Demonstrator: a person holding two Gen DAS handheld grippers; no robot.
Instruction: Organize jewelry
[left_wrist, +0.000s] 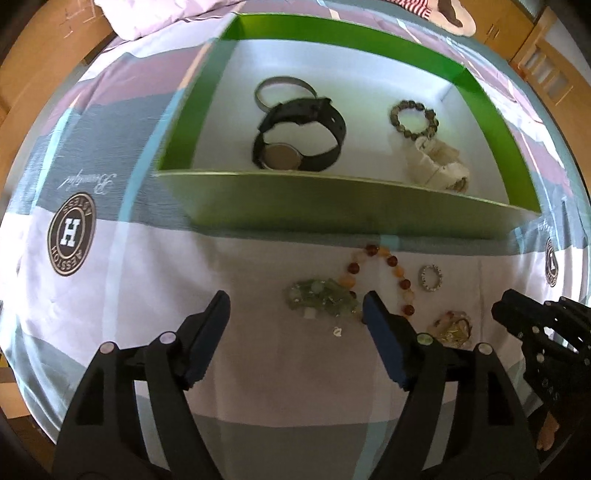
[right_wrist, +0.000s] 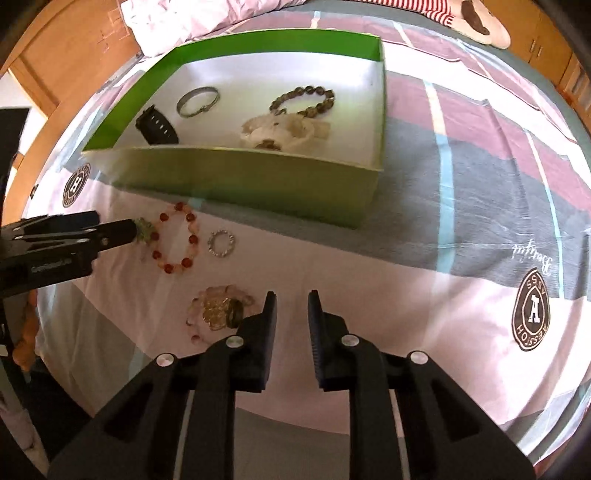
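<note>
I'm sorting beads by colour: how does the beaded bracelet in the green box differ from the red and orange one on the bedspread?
The dark beaded bracelet has dull olive-brown beads; the red and orange bracelet has bright, glossy ones. The dark one lies inside the green box, against a white piece; the red and orange one lies outside on the bedspread, beside a green bracelet. Both are closed loops of round beads lying flat.

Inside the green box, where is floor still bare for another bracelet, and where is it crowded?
Green box: bare floor along the far wall and in the right far corner. Crowded between black watch and silver bangle on the left, brown bead bracelet over white piece.
</note>
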